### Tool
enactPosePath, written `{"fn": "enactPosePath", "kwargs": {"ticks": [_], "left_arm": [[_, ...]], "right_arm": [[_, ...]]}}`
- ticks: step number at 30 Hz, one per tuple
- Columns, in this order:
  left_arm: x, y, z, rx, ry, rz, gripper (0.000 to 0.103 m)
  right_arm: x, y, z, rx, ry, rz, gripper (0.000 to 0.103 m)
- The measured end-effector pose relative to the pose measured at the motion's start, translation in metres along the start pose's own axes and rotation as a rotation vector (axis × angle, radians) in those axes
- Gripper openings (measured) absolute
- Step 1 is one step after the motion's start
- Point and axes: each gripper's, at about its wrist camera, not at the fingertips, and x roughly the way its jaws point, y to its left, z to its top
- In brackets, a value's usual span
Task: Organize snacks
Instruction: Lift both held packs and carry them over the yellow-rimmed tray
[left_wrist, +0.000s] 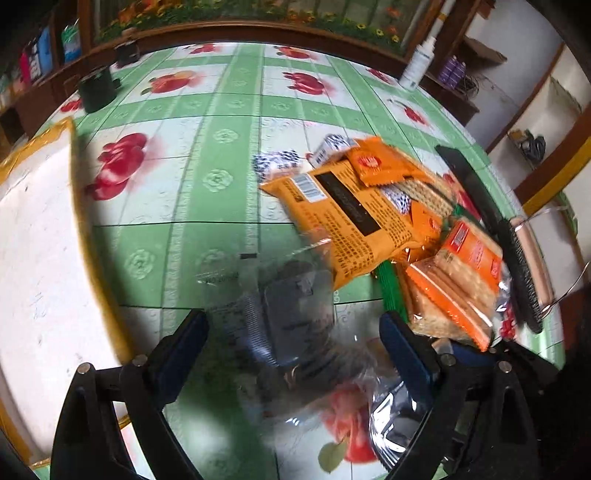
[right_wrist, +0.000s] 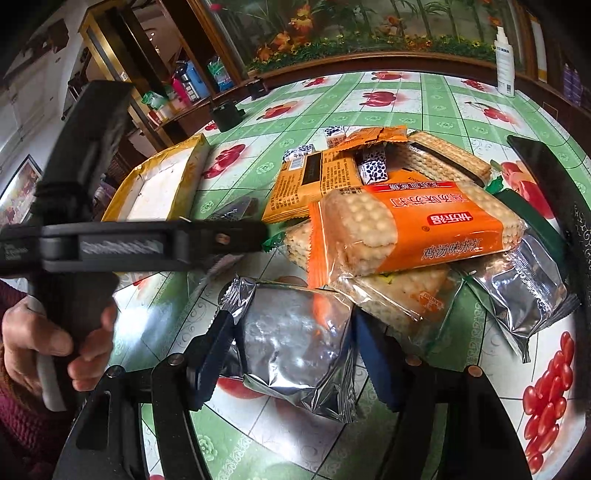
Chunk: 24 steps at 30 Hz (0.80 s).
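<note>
My right jaws are closed at a middling width on a foil pack (right_wrist: 295, 343). It lies on the surface (right_wrist: 424, 110) at the near edge of the snack pile (right_wrist: 388, 166). My left jaws stand wide and straddle a clear pack (left_wrist: 291, 317) of dark biscuits without pressing it. That pack lies between the pile and the box (left_wrist: 74, 177).

Hazards:
- The foil is slick, crinkled and puffed. A hard squeeze may crush the contents; a light one may let the pack slip.
- An orange pack (right_wrist: 406, 229) of flat, brittle crackers leans close above the foil's far corner. Lifting may drag or topple it.
- The clear film is thin and limp, so my pads may pinch only film.
</note>
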Motion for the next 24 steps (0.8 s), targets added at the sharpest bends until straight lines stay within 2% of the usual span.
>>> {"fn": "enactPosePath", "kwargs": {"ticks": [3, 6, 9, 16, 24], "left_arm": [[-0.001, -0.006, -0.006, 0.040, -0.040, 0.028, 0.084], [-0.006, -0.005, -0.010, 0.035, -0.073, 0.016, 0.077], [-0.014, -0.005, -0.017, 0.049, -0.096, 0.003, 0.071], [-0.032, 0.005, -0.031, 0.021, -0.126, -0.037, 0.061], [-0.041, 0.011, -0.036, -0.002, -0.133, -0.056, 0.059]], "right_arm": [[0.000, 0.000, -0.001, 0.000, 0.002, -0.003, 0.073], [0.000, 0.001, -0.002, -0.005, -0.004, -0.009, 0.073], [-0.001, 0.003, -0.003, -0.023, -0.011, -0.010, 0.069], [0.000, 0.009, -0.004, -0.036, 0.006, 0.064, 0.067], [-0.004, 0.015, -0.003, -0.063, -0.012, 0.103, 0.067]]}}
